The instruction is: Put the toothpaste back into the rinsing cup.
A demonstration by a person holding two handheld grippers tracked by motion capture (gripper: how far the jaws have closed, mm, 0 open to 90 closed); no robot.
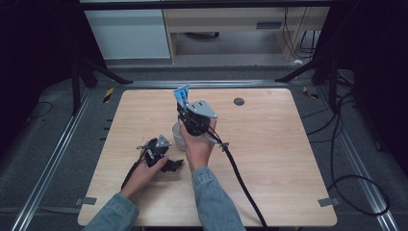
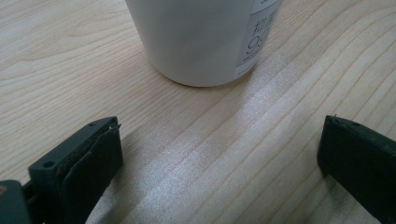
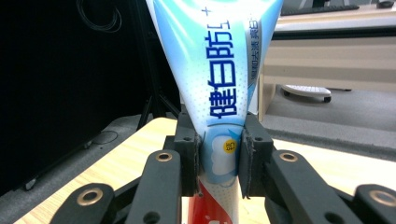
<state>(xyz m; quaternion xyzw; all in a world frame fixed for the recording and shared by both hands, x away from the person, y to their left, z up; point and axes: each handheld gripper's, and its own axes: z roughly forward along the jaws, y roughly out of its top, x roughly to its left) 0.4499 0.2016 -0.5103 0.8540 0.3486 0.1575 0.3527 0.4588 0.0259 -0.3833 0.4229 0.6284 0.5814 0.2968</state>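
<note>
Above the white cup (image 1: 178,135) near the desk's (image 1: 269,159) middle, a toothpaste tube (image 1: 182,95) is held upright by the right claw (image 1: 185,111), clenched on its lower body. Judged progress: pickup is done; lowering the tube into the cup remains. The left claw (image 1: 174,164) rests released on the desk beside the cup. The left gripper view gives the cup's base (image 2: 198,42) and label; the right gripper view gives the pads (image 3: 192,154) pinching the tube (image 3: 219,93).

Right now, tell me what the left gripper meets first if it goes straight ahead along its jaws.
Probably the white cup: it stands ahead of the open left gripper, bare wooden table between them.
</note>
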